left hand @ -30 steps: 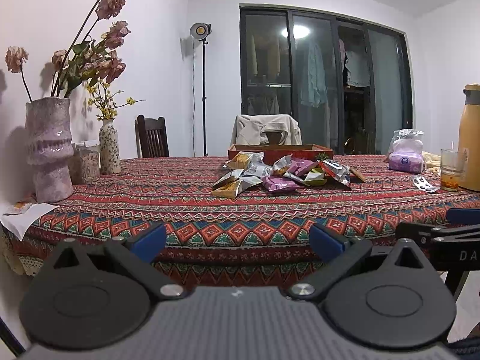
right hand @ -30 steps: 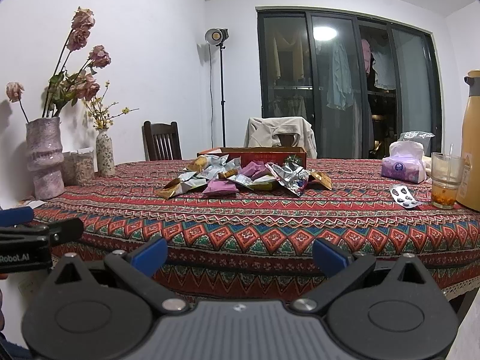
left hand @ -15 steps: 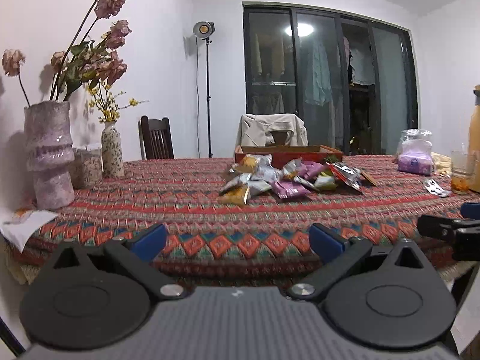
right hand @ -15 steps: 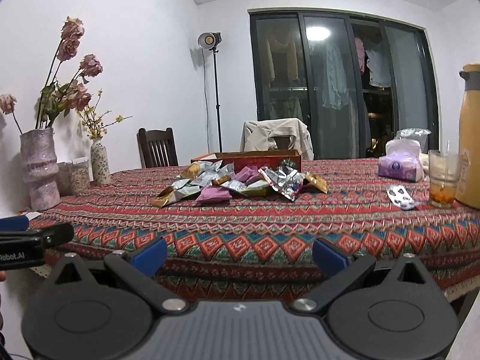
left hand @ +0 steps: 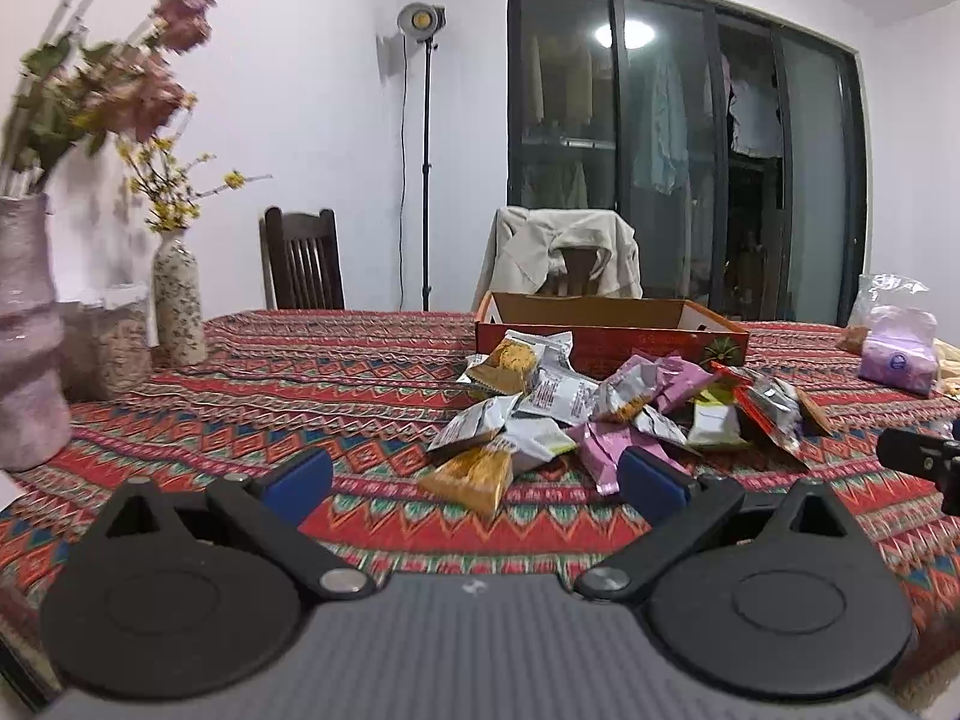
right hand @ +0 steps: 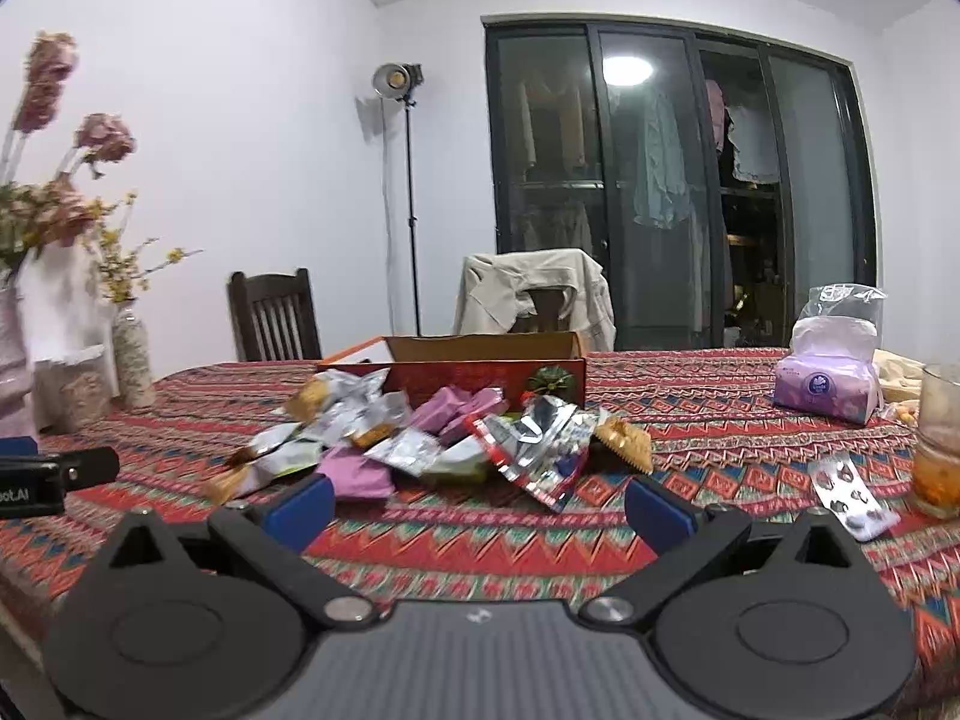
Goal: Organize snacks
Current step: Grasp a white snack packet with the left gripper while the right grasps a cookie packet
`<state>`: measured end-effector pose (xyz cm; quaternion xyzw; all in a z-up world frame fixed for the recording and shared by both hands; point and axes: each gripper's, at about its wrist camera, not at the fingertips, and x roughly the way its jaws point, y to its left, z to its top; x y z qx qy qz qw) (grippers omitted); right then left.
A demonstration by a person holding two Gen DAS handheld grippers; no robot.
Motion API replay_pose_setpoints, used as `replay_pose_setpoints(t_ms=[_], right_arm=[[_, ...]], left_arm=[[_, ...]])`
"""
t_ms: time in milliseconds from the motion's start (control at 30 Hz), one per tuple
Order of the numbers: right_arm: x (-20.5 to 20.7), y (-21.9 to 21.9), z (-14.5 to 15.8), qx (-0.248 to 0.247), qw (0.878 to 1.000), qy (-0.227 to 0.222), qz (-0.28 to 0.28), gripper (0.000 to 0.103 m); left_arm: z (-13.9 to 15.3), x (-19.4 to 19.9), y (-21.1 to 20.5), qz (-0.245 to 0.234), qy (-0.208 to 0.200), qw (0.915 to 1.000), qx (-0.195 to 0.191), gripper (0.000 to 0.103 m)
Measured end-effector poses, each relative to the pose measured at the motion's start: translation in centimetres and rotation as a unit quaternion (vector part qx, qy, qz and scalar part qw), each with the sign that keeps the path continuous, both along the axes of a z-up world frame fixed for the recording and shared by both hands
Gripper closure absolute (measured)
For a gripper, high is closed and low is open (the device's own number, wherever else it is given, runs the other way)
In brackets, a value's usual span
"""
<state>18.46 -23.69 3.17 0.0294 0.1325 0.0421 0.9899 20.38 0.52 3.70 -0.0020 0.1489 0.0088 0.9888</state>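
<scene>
Both of your claws are spread wide and carry nothing: the left claw (left hand: 474,483) hangs over the patterned table (left hand: 336,372) with a gold-orange packet (left hand: 471,477) lying right between its fingers, and the right claw (right hand: 480,501) faces the pile with a crinkled silver-and-red packet (right hand: 537,450) at its 12 o'clock. The snack pile (left hand: 606,414) sits loose on the cloth, just in front of the open red cardboard box (left hand: 612,330), which lies at 12 o'clock beyond it. Your main risk, as I judge it, is the heap itself: the wrappers overlap and look slippery, so closing on one may pinch a neighbour's edge too, or drag the stack sideways. A shallow bite on a foil corner could let the packet slide out on the way to the box. Mind your right side as well; the glass of drink (right hand: 939,438) and the blister pack (right hand: 852,495) sit near 2 o'clock of the right claw, and a wide swing could knock them. With both claws converging on one pile, they could also collide.
</scene>
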Motion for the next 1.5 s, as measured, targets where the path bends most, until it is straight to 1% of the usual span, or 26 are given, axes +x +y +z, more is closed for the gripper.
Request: replay_pose_setpoints(t_ms=[133,333,567,667,767,867,933,1000,1100,1167,1233,1300,1333,1367,1400,1433,1500], right_arm=[[3.9,-1.1,0.3,0.011,1.000,0.018,-0.010,0.000],[9.0,-2.7,0.4,0.028,0.998,0.045,-0.014,0.000],[12.6,-2.0,0.4,0.019,0.998,0.063,-0.001,0.000],[14.0,-1.8,0.5,0.016,0.998,0.067,0.002,0.002],[15.3,-1.9,0.5,0.020,0.997,0.072,-0.003,0.010],[16.6,-2.6,0.4,0.038,0.996,0.082,-0.011,0.018],[17.6,-3.4,0.3,0.052,0.995,0.088,-0.016,0.019],[18.4,-4.1,0.2,0.064,0.993,0.094,-0.022,0.019],[19.7,-4.9,0.1,0.066,0.993,0.095,-0.032,0.019],[20.4,-5.7,0.0,0.060,0.993,0.094,-0.046,0.019],[21.2,-6.8,-0.3,0.056,0.991,0.099,-0.066,0.019],[22.2,-8.2,-0.7,0.053,0.990,0.103,-0.086,0.020],[23.1,-8.9,-1.0,0.052,0.988,0.111,-0.099,0.023],[23.7,-9.6,-1.3,0.054,0.986,0.121,-0.105,0.031],[24.5,-10.3,-1.8,0.060,0.983,0.134,-0.107,0.037],[25.2,-11.0,-2.3,0.071,0.980,0.151,-0.105,0.041],[26.3,-11.9,-3.2,0.090,0.977,0.170,-0.095,0.043]], left_arm=[[0.4,4.2,0.2,0.003,0.027,0.9995,-0.017,0.000],[0.2,9.4,0.5,0.003,0.063,0.9977,-0.024,0.000],[-0.7,13.8,0.8,-0.013,0.093,0.9952,-0.026,0.000],[-1.3,15.5,1.3,-0.020,0.106,0.9938,-0.027,0.000],[-1.8,17.3,1.8,-0.024,0.118,0.9922,-0.032,0.000],[-2.2,18.9,2.4,-0.039,0.137,0.9885,-0.051,0.000],[-2.5,19.9,2.8,-0.046,0.149,0.9860,-0.060,0.000],[-2.8,20.7,3.3,-0.052,0.157,0.9836,-0.071,0.005],[-3.3,21.6,4.2,-0.064,0.171,0.9787,-0.094,0.018],[-3.6,22.0,4.7,-0.075,0.180,0.9750,-0.105,0.036],[-4.0,22.1,5.0,-0.083,0.186,0.9730,-0.109,0.048],[-4.2,22.0,5.1,-0.088,0.182,0.9731,-0.110,0.049],[-4.1,22.0,4.9,-0.089,0.181,0.9737,-0.106,0.049],[-4.1,22.0,4.8,-0.089,0.181,0.9741,-0.103,0.049],[-4.1,22.0,4.7,-0.086,0.181,0.9742,-0.104,0.046],[-4.2,22.1,4.7,-0.081,0.185,0.9738,-0.105,0.039],[-4.2,22.1,4.6,-0.080,0.186,0.9738,-0.104,0.038]])
